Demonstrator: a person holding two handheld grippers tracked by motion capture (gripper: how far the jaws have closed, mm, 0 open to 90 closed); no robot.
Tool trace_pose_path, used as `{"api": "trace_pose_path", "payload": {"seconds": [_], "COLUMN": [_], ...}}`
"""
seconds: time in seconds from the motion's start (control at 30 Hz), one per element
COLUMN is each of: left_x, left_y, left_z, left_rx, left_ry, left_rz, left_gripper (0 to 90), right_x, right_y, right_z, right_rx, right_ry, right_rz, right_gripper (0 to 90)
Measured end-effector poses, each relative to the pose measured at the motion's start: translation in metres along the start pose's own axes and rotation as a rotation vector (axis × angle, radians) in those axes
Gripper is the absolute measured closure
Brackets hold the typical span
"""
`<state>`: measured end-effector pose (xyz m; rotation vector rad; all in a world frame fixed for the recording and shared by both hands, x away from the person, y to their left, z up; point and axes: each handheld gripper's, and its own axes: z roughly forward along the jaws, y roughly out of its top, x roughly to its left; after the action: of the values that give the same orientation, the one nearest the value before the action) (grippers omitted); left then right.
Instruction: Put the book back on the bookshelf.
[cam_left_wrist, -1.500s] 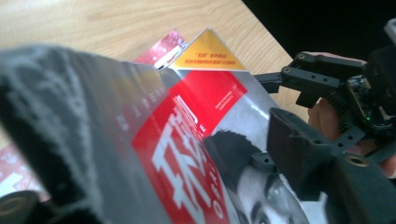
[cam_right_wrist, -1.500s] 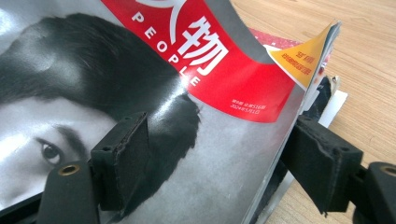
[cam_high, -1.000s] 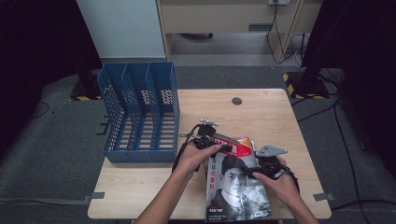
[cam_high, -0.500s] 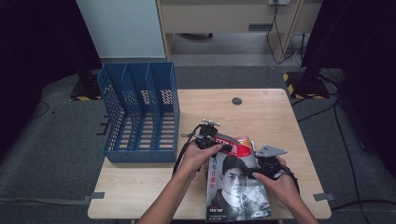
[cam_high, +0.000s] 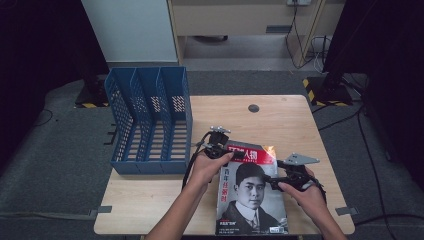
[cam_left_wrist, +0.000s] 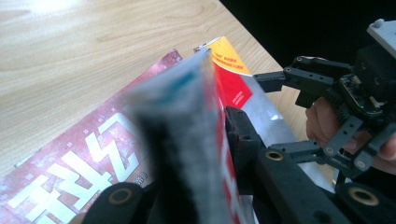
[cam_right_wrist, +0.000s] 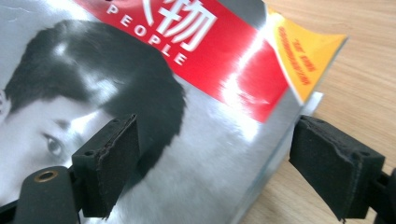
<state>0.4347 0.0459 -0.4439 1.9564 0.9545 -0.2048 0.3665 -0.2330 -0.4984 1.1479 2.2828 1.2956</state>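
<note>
Magazine: flat on the near right of the desk, position unchanged over the last second, so lifting has not begun. Left gripper fingers closed on its raised top-left corner; right gripper fingers open, astride its right edge, not yet pinching.

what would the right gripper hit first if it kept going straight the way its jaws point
Most likely the magazine. In the right gripper view, the right gripper has its jaws open, one over the cover and one past the edge above the table, so the magazine's edge lies right between them. Depth is unclear.
</note>
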Motion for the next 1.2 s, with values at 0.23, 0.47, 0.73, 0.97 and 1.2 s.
{"api": "trace_pose_path", "payload": {"seconds": [0.23,0.47,0.73,0.97,1.2], "left_x": [-0.004,-0.009,-0.009,-0.008,-0.008], "left_y": [0.005,0.009,0.012,0.014,0.018], "left_z": [-0.009,-0.021,-0.033,-0.042,-0.054], "left_rx": [-0.019,-0.049,-0.078,-0.106,-0.128], "left_ry": [0.006,0.008,0.024,0.033,0.055], "left_rz": [0.02,0.038,0.051,0.054,0.058], "left_gripper": [86.1,86.2,86.3,86.3,86.3], "right_x": [-0.004,-0.012,-0.027,-0.037,-0.043], "right_y": [0.001,0.0,-0.004,-0.009,-0.014], "right_z": [-0.006,-0.009,-0.014,-0.015,-0.014], "right_rx": [-0.024,-0.034,-0.033,0.001,0.02], "right_ry": [-0.006,-0.043,-0.115,-0.188,-0.208], "right_rz": [0.013,0.042,0.076,0.114,0.118], "right_gripper": [15.8,15.2,14.3,14.4,14.5]}}
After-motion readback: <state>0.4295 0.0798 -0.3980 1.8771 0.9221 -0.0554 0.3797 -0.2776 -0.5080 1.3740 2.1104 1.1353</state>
